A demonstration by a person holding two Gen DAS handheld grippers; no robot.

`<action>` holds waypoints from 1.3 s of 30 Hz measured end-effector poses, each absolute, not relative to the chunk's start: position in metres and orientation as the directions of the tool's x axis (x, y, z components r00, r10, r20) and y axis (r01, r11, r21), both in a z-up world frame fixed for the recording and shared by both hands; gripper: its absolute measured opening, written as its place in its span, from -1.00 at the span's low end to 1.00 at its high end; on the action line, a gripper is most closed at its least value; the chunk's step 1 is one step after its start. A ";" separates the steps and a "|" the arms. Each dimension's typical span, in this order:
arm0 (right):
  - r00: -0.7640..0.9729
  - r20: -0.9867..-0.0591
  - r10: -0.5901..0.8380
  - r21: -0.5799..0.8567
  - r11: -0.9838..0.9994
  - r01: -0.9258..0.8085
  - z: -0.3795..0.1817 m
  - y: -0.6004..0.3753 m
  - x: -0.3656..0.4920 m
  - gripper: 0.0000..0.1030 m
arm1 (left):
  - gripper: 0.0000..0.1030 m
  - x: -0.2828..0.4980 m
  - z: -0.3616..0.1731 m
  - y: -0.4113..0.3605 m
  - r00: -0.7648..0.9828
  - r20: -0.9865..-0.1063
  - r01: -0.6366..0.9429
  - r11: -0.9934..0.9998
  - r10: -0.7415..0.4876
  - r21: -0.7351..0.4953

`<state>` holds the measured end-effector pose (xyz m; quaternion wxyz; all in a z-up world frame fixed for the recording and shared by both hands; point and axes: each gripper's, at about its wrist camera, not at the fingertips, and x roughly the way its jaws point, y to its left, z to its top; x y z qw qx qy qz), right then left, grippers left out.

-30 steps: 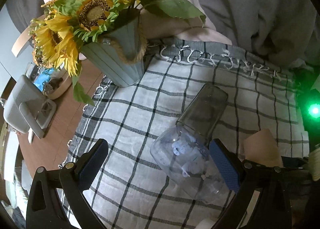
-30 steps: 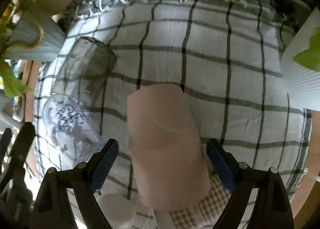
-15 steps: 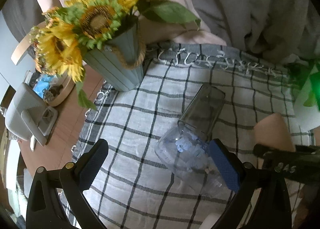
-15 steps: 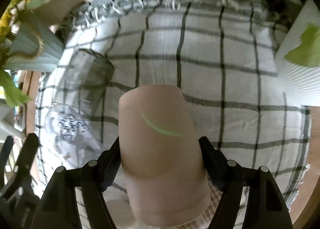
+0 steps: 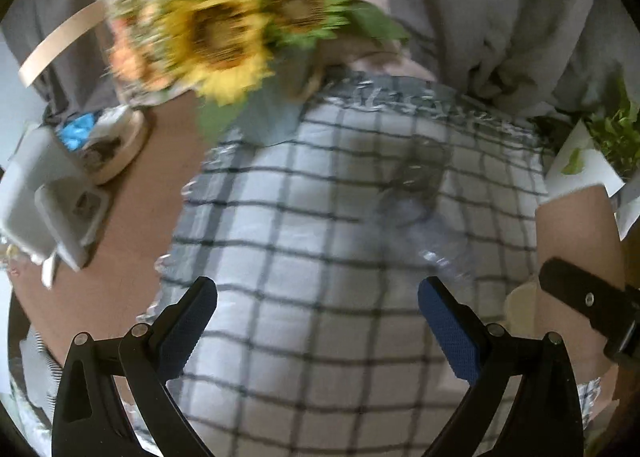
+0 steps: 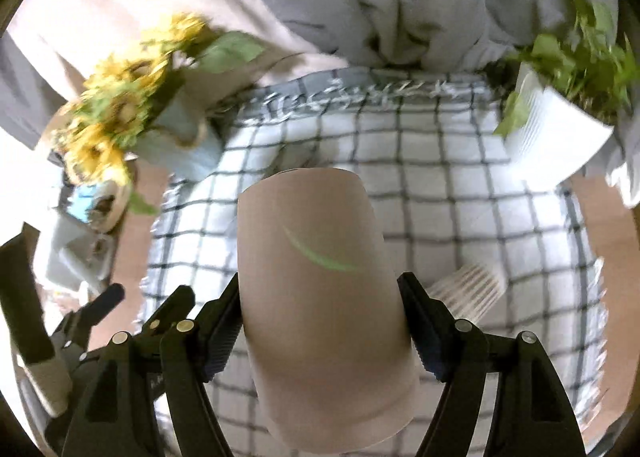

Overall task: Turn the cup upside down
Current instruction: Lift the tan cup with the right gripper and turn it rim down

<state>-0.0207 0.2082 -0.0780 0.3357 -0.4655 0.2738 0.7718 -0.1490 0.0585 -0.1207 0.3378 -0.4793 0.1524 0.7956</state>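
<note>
Right wrist view: the right gripper (image 6: 320,321) is clamped on the cup (image 6: 320,297), a tan paper cup with a green streak on its side, one finger pressed to each flank. The cup is held above the checked cloth (image 6: 460,217), its far end pointing away from the camera; which end is the mouth I cannot tell. A ribbed white cup (image 6: 466,289) lies on the cloth just right of it. Sunflowers (image 6: 112,125) stand at the cloth's far left corner, a white planter (image 6: 548,137) at the far right. Left wrist view is motion-blurred: the left gripper (image 5: 318,321) hangs over the cloth (image 5: 300,257) with its fingers wide apart, holding nothing. A clear jar (image 5: 416,193) lies on the cloth beyond its right finger, and the cup (image 5: 576,241) shows at the right edge.
</note>
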 end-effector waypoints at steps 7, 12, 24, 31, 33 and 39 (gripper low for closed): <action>-0.353 -0.921 0.163 0.196 -0.590 -0.783 -0.118 0.154 -0.034 0.44 | 0.99 -0.175 -0.140 -0.002 -0.301 -0.894 -0.658 -0.751 0.331 -0.056; -0.324 -0.942 0.087 0.214 -0.587 -0.781 -0.157 0.129 -0.050 0.44 | 0.98 -0.186 -0.161 -0.023 -0.289 -0.915 -0.661 -0.750 0.281 -0.022; -0.262 -0.965 0.025 0.205 -0.553 -0.808 -0.215 0.104 -0.069 0.44 | 0.98 -0.200 -0.203 -0.035 -0.277 -0.940 -0.691 -0.721 0.198 0.052; -0.225 -0.974 0.019 0.180 -0.540 -0.822 -0.228 0.107 -0.068 0.44 | 0.98 -0.199 -0.212 -0.030 -0.258 -0.947 -0.729 -0.682 0.189 0.063; -0.216 -0.976 0.021 0.171 -0.538 -0.825 -0.230 0.108 -0.069 0.46 | 0.98 -0.199 -0.213 -0.030 -0.259 -0.948 -0.729 -0.682 0.185 0.066; -0.212 -0.977 0.003 0.175 -0.550 -0.817 -0.231 0.108 -0.070 0.52 | 0.98 -0.200 -0.211 -0.032 -0.253 -0.950 -0.723 -0.688 0.183 0.060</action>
